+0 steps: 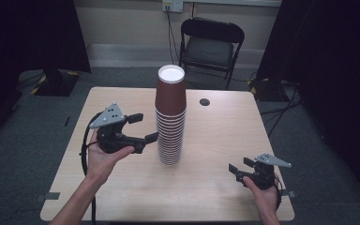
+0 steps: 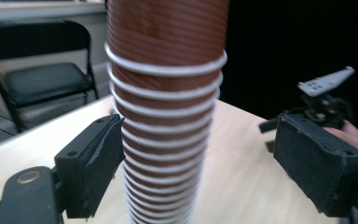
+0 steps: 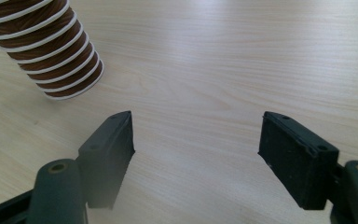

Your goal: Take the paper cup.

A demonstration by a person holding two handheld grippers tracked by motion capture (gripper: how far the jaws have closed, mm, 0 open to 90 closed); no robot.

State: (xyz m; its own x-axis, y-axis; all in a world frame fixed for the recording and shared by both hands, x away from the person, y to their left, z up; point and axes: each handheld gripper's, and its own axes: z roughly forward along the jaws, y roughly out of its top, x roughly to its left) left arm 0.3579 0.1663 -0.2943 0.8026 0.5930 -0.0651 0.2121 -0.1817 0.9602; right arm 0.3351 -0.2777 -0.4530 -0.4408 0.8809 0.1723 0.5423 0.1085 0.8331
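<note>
While beside cup stack (image 1: 170, 117), left claw (image 1: 144, 127) raised, level

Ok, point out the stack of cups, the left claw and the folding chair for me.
stack of cups (image 1: 171, 117), high view, on the brown side of the top cup.
left claw (image 1: 143, 127), high view, midway between its two fingertips.
folding chair (image 1: 210, 50), high view, on the seat cushion.

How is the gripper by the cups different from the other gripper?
The left black two-jaw gripper is raised beside the tall stack of upside-down brown paper cups; the right black two-jaw gripper sits low near the wooden table's edge. The left's jaws straddle the stack; the right's frame bare tabletop. Both are open.
</note>
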